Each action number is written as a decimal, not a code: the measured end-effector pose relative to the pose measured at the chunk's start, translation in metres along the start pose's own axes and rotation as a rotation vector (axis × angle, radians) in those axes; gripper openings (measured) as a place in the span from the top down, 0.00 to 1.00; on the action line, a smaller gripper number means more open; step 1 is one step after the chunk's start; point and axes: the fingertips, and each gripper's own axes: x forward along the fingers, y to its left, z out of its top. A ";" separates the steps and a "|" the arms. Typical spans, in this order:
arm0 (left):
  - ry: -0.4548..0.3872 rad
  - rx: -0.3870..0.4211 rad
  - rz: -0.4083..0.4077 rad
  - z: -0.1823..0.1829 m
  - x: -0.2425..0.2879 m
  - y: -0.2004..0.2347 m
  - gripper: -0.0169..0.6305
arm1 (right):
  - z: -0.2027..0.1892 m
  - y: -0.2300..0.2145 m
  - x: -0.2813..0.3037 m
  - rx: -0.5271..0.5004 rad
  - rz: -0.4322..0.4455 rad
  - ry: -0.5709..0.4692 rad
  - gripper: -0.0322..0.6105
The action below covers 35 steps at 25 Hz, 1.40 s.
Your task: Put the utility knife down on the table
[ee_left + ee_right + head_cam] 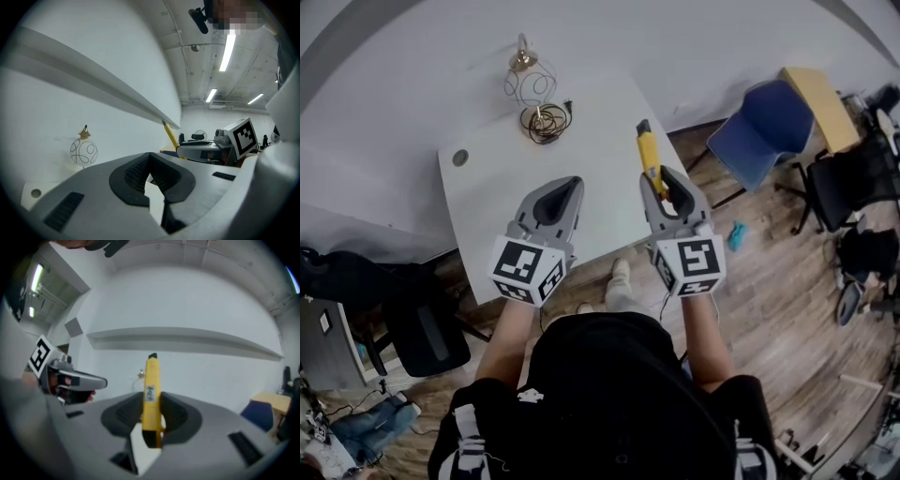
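Observation:
A yellow utility knife (648,150) with a black tip sticks out forward from my right gripper (664,180), which is shut on its rear half. In the right gripper view the utility knife (151,385) stands upright between the dark pads of the right gripper (152,401). It hangs over the right part of the white table (492,183). My left gripper (572,185) is beside it over the table's middle, its tips together and nothing held. In the left gripper view the left gripper (150,157) shows only table through its jaws, and the utility knife (169,135) rises at the right.
A wire globe ornament (534,94) on a coiled base stands at the table's far edge by the wall. A round cable hole (460,157) sits at the table's left. A blue chair (759,127) stands right of the table, a black chair (422,328) at the lower left.

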 end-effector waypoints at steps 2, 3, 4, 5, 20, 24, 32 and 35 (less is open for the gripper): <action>0.008 -0.005 0.017 -0.001 0.012 0.005 0.95 | -0.002 -0.009 0.011 -0.001 0.020 0.012 0.74; 0.012 -0.008 0.027 -0.002 0.019 0.007 0.95 | -0.002 -0.014 0.016 -0.003 0.029 0.015 0.74; 0.017 -0.011 0.037 -0.003 0.025 0.009 0.95 | -0.003 -0.018 0.022 -0.003 0.037 0.017 0.74; 0.022 -0.014 0.047 -0.004 0.030 0.012 0.95 | -0.004 -0.022 0.028 0.001 0.046 0.021 0.74; 0.066 -0.050 0.247 -0.024 0.069 0.041 0.95 | -0.032 -0.039 0.099 0.009 0.278 0.081 0.74; 0.068 -0.063 0.306 -0.029 0.069 0.047 0.95 | -0.038 -0.030 0.111 -0.012 0.354 0.095 0.74; 0.074 -0.078 0.402 -0.040 0.061 0.051 0.95 | -0.060 -0.007 0.118 -0.055 0.496 0.141 0.74; 0.087 -0.084 0.430 -0.046 0.053 0.054 0.95 | -0.072 0.003 0.120 -0.061 0.536 0.171 0.74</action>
